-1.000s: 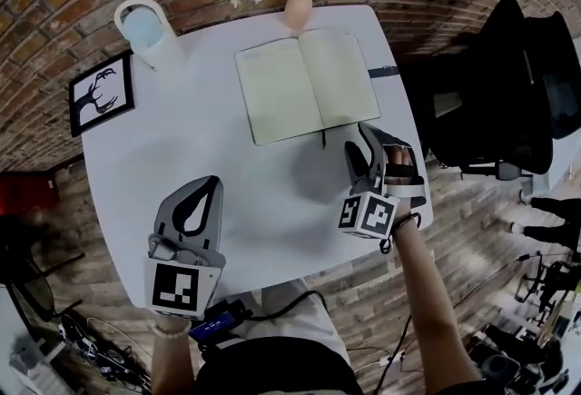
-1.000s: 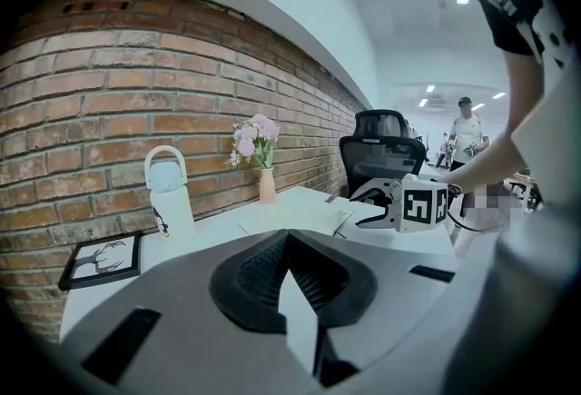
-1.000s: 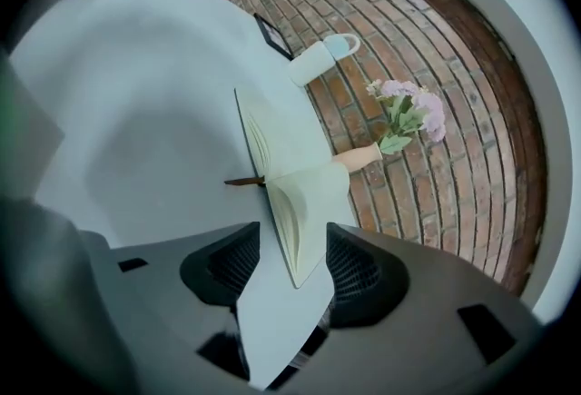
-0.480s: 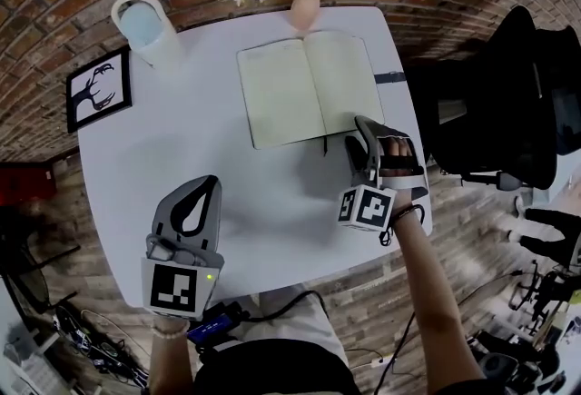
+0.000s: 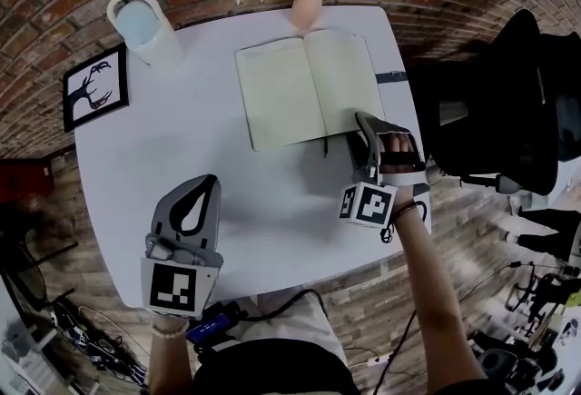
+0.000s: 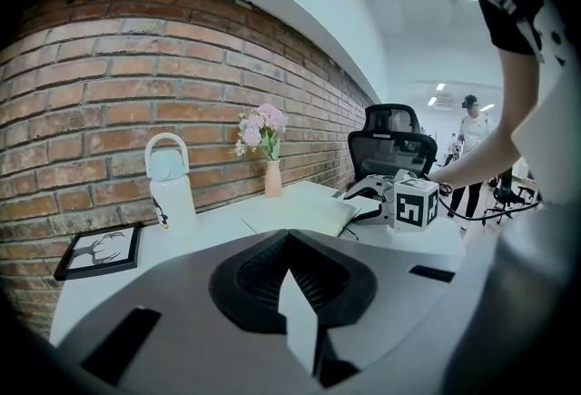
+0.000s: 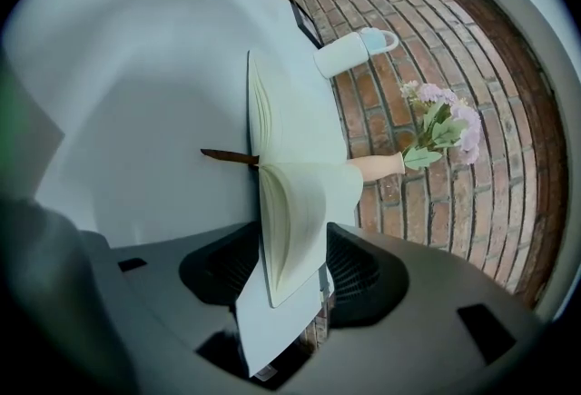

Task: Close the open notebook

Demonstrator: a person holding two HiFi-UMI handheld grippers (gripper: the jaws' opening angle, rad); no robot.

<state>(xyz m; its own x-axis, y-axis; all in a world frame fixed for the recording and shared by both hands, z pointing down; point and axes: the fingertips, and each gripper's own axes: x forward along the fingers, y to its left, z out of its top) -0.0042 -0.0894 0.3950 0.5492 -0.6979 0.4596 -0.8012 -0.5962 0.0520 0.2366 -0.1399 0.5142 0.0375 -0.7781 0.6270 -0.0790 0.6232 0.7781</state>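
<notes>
In the head view the open notebook (image 5: 307, 86) lies flat, far on the table (image 5: 163, 157), right gripper (image 5: 359, 124) at its near right corner; the left gripper view shows the left gripper (image 6: 289, 243) pressed together, empty; the right gripper view shows jaws spread astride that corner, so next, I judge: pinch the cover, fold it leftward.

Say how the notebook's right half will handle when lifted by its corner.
The notebook probably fans and sags: a thick page block sits between the jaws of the right gripper. Its spine likely hinges freely, since it lies flat open.
</notes>
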